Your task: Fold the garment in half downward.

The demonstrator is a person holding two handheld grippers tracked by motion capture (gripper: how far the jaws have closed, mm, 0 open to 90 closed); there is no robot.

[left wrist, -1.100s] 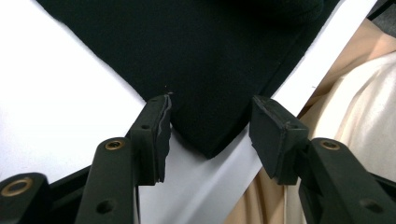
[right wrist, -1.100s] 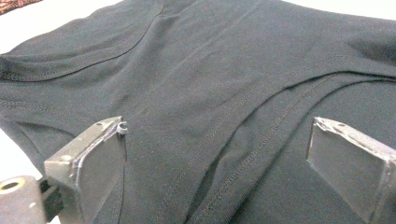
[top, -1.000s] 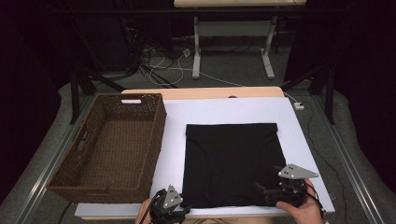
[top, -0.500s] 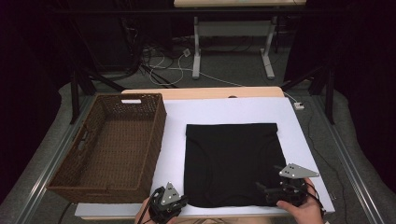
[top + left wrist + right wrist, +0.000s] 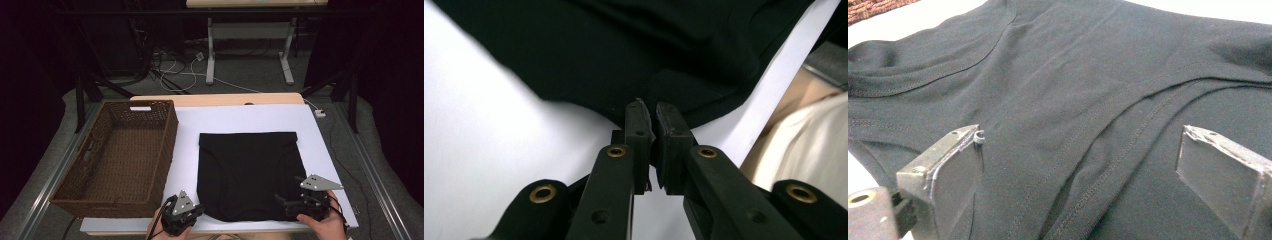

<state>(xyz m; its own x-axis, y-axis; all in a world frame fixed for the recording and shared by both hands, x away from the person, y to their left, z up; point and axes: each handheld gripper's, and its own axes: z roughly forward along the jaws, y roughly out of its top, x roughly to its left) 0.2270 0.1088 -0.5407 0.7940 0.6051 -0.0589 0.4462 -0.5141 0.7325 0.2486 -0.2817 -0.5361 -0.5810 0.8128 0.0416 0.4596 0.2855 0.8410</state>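
High view: a black garment [image 5: 248, 175] lies flat on the white sheet [image 5: 240, 120] that covers the bench, just right of a brown wicker basket [image 5: 119, 156]. The left gripper [image 5: 192, 210] sits at the garment's near left corner, held by the person's left hand [image 5: 167, 231]; the right gripper [image 5: 283, 202] rests over the near right corner in the right hand [image 5: 320, 226].

Left gripper view: the left gripper [image 5: 651, 112] has just closed its jaws, which now stand almost together, their tips at the garment's [image 5: 634, 45] edge. A thin bit of the hem appears pinched between them, though the dark cloth makes this hard to confirm. White sheet [image 5: 489, 150] lies to the left.

Right gripper view: the right gripper [image 5: 1080, 150] holds its jaws wide apart above the garment [image 5: 1073, 75], with seamed folds between them and neither pad pressing the cloth. A corner of the basket [image 5: 873, 7] shows at top left.
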